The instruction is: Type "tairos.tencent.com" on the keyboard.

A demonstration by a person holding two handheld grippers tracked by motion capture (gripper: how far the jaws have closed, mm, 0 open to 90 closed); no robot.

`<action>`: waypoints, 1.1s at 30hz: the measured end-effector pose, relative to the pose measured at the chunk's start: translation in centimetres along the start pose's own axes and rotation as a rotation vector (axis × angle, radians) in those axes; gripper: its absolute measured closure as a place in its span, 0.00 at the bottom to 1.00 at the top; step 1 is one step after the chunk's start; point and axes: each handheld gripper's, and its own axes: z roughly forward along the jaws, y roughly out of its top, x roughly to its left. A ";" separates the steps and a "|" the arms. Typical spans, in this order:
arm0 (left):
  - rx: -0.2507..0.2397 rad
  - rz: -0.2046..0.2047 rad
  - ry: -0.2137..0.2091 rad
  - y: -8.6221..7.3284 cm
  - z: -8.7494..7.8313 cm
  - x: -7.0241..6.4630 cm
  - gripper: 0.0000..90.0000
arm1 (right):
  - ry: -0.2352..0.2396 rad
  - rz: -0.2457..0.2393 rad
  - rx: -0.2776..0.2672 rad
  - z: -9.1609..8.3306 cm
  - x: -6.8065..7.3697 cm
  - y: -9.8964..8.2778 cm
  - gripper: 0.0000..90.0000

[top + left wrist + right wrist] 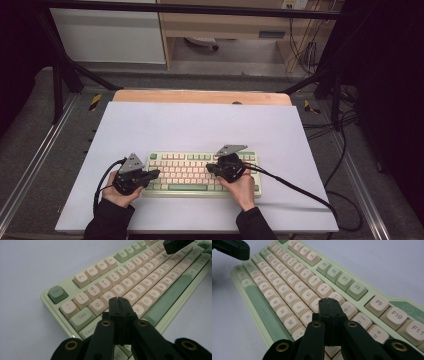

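— Count?
— One keyboard (200, 174) at six o'clock on one white mat (200, 125) (green, cream keys)
— Tongs?
— Two: left gripper (154, 174), right gripper (212, 169), both closed, empty, over keys

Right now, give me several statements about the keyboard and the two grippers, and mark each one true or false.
1. The keyboard lies on a pale sheet. True.
2. The left gripper stands wide open. False: its jaws are shut, pressed together.
3. The right gripper is shut with nothing between its jaws. True.
4. The Esc key is cream. False: it is green.
5. The left gripper's tip is over the function row. False: it sits above the letter keys, near W and S.
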 end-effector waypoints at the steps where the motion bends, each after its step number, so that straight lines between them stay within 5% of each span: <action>1: 0.000 0.000 0.000 0.0 0.0 0.0 1.00 | 0.000 0.002 -0.004 -0.2 0.0 0.1 1.00; 17: -0.005 0.003 -0.004 0.5 0.3 -0.4 0.99 | 0.010 -0.035 0.007 -2.3 0.4 0.2 1.00; 33: 0.025 0.016 -0.006 1.2 2.2 -1.0 0.99 | 0.018 -0.024 0.004 -3.4 0.1 -1.1 1.00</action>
